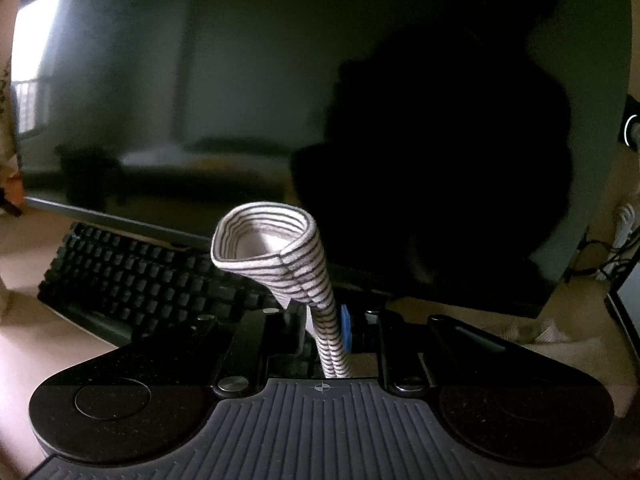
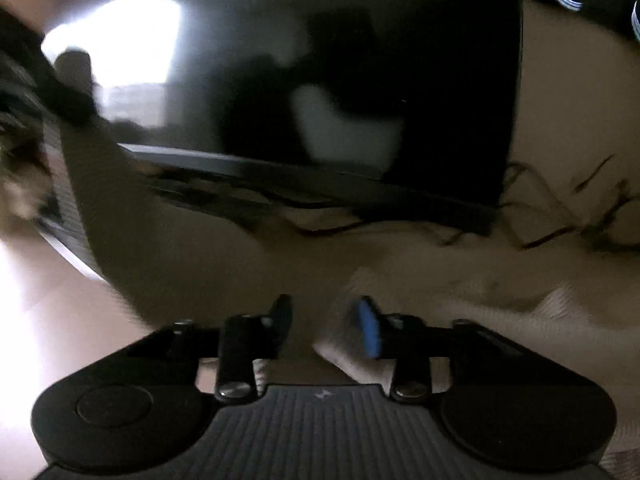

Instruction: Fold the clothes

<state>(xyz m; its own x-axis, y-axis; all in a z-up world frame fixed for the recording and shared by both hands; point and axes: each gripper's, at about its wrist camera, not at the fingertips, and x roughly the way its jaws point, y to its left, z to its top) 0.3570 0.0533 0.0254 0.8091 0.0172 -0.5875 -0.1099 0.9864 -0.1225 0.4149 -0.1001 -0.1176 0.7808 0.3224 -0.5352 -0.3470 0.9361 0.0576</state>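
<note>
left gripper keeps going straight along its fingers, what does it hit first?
Probably the dark monitor filling the view ahead. The left gripper is shut on the striped garment, which sticks up in front of it. The keyboard lies lower left, likely below the line. Depth is unclear.

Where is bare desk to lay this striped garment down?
Bare pale desk shows left of the keyboard. Behind it the monitor blocks the way. In the right wrist view, bare surface lies ahead of the right gripper; cables crowd the far right.
</note>
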